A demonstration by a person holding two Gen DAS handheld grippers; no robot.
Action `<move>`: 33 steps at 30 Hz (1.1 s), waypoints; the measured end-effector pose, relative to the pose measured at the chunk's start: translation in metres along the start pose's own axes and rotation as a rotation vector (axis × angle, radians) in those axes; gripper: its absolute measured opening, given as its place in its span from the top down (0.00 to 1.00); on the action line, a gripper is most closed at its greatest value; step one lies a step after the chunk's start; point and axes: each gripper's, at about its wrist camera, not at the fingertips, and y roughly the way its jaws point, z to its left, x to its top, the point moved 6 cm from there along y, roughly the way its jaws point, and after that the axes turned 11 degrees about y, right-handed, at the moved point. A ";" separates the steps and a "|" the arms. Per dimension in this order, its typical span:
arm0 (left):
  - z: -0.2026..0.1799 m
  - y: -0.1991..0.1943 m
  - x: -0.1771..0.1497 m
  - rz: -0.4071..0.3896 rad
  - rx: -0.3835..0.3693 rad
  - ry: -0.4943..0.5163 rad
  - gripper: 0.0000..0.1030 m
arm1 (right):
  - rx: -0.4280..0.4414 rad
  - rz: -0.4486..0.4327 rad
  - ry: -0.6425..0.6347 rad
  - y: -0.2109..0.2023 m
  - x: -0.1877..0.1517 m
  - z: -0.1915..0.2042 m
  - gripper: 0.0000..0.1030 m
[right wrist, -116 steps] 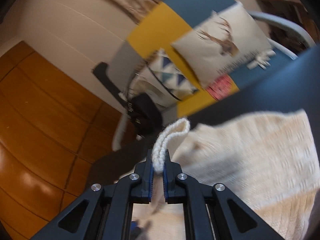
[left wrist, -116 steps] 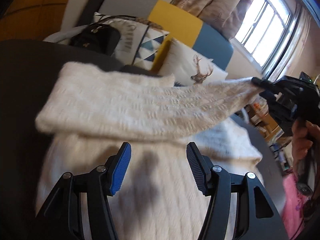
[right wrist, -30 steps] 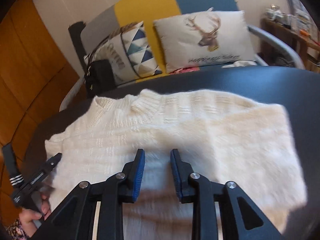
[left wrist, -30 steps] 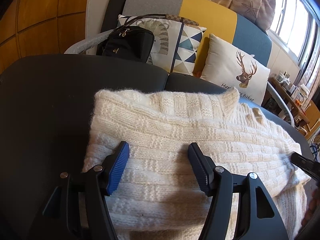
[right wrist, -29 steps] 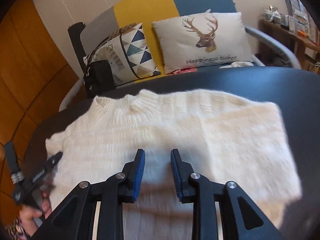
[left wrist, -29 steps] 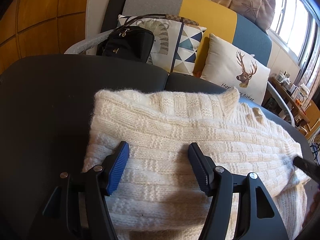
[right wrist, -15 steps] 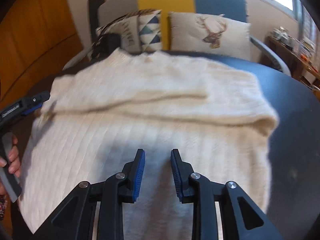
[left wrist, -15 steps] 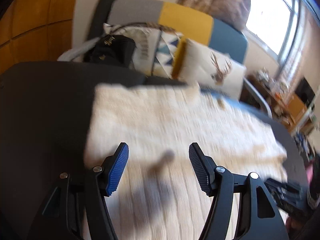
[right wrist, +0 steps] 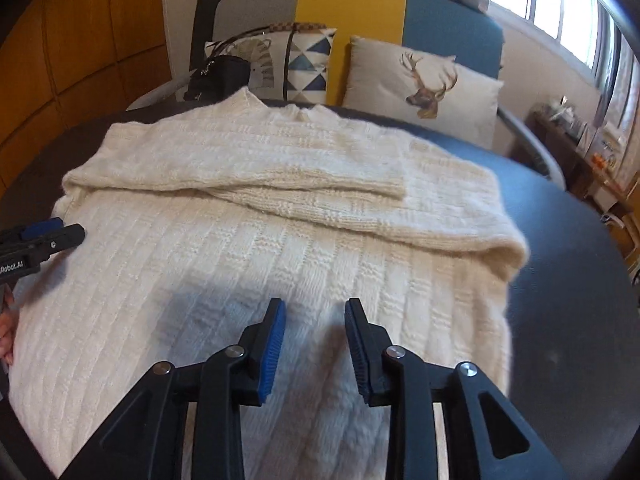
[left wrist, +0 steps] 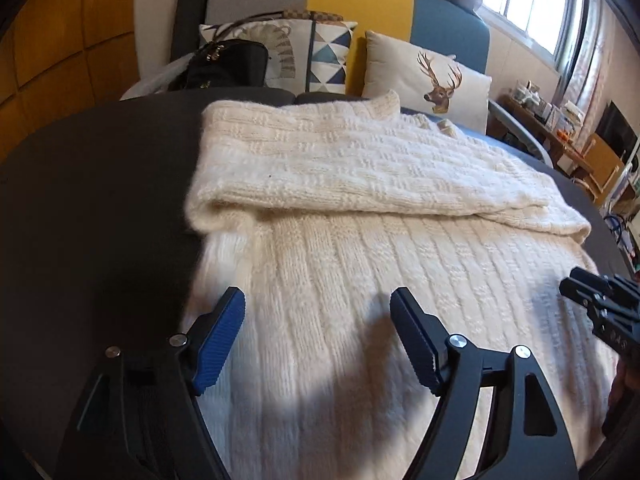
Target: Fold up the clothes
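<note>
A cream knitted sweater lies flat on a dark round table, both sleeves folded across its upper part. My left gripper hovers over the sweater's near left part, its jaws opening, nothing between them. My right gripper hovers over the sweater near its lower right, jaws opening a little and narrower, empty too. At the right edge of the left wrist view the right gripper shows; the left gripper shows at the left edge of the right wrist view.
Behind the table stands a sofa in grey, yellow and blue with a deer cushion, a triangle-pattern cushion and a black handbag. A cluttered shelf sits at the right under a window. Bare tabletop lies right of the sweater.
Both grippers have drawn back toward the sweater's near part, so more of its body shows. The left jaws have spread wider. The sweater lies still with its sleeves folded across.
</note>
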 end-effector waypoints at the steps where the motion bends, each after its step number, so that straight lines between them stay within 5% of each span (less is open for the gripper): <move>1: -0.003 -0.004 -0.002 0.001 0.011 -0.005 0.24 | 0.038 0.001 -0.002 -0.006 -0.004 0.005 0.70; 4: -0.014 -0.009 -0.007 0.004 0.046 -0.005 0.24 | 0.123 0.016 -0.033 -0.019 -0.021 0.024 0.70; 8: -0.026 -0.012 -0.022 -0.015 0.104 0.069 0.21 | 0.106 0.003 -0.119 -0.017 -0.045 0.041 0.69; 17: -0.016 -0.021 -0.021 -0.016 0.031 -0.025 0.19 | 0.216 0.011 -0.067 -0.028 -0.056 0.027 0.68; 24: 0.001 0.006 0.042 -0.066 0.051 -0.171 0.19 | 0.245 -0.084 0.071 -0.030 0.046 0.018 0.68; 30: 0.006 0.053 0.065 -0.032 0.076 -0.224 0.19 | 0.192 0.011 0.054 0.050 0.134 0.045 0.76; 33: 0.006 0.060 0.059 -0.023 0.060 -0.229 0.16 | 0.194 0.064 0.090 0.093 0.150 0.053 0.81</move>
